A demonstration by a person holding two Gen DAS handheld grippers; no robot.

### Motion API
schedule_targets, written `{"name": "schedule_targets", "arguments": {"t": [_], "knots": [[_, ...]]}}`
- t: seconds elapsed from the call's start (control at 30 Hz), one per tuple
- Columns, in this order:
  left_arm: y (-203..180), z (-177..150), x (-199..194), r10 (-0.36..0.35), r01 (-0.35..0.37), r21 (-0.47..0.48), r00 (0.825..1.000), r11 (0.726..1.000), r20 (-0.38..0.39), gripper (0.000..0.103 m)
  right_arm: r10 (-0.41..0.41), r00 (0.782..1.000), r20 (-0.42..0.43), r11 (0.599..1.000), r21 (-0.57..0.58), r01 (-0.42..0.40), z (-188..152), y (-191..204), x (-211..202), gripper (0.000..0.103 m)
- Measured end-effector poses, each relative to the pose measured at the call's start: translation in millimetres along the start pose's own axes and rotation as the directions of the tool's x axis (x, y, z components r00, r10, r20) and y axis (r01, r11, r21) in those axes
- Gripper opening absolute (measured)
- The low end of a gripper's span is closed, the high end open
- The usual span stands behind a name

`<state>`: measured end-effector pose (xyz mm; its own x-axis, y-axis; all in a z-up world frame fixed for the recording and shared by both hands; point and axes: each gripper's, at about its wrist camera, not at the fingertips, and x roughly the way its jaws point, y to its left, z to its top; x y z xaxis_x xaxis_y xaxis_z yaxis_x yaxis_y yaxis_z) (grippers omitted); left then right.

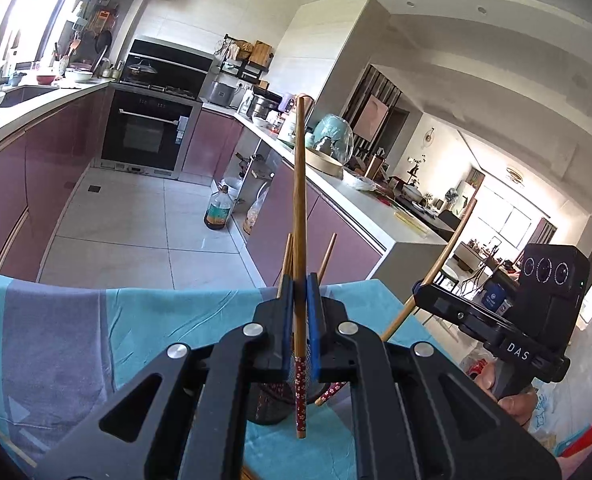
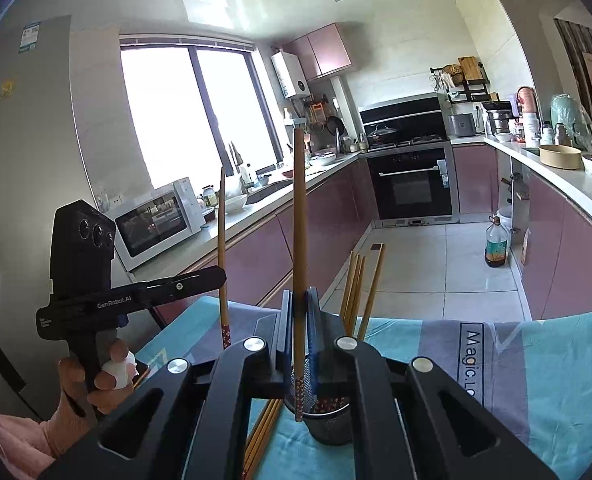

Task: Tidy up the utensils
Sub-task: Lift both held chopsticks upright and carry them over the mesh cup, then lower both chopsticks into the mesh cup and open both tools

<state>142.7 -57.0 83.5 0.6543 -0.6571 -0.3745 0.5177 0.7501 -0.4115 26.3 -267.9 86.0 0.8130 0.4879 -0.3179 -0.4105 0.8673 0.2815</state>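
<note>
left gripper (image 1: pixel 299 292): clamped on chopstick (image 1: pixel 299 200), lower centre
right gripper (image 2: pixel 299 304): clamped on chopstick (image 2: pixel 299 216)
next: patterned ends over holder (image 2: pixel 327 420), lower straight, then release

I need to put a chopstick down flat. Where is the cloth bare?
Free: the cloth right of the holder, past the printed lettering. Crowded: left of the holder, where loose chopsticks lie, and the holder itself, already holding several.

"DAS", "GenRobot.AI" on tools (image 1: pixel 511 350) (image 2: pixel 114 304); "Magic" tablecloth (image 2: pixel 473 356)
</note>
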Motion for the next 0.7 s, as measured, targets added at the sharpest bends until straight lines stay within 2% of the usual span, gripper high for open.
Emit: {"name": "schedule_targets", "arguments": {"t": [0.27,0.7], "knots": [[2.8,11.2,29.0,0.034,-0.034,-0.002,0.999,0.999,0.013,0.007,-0.055,0.998,-0.006,0.998,-0.019,0.055,4.3,-7.3,17.5,0.005],[14.0,-6.1,78.9,0.122,-0.119,0.045,0.99,0.992,-0.071,0.007,-0.079,0.987,-0.143,0.997,-0.013,0.078,-17.6,-17.0,60.4,0.005]]}}
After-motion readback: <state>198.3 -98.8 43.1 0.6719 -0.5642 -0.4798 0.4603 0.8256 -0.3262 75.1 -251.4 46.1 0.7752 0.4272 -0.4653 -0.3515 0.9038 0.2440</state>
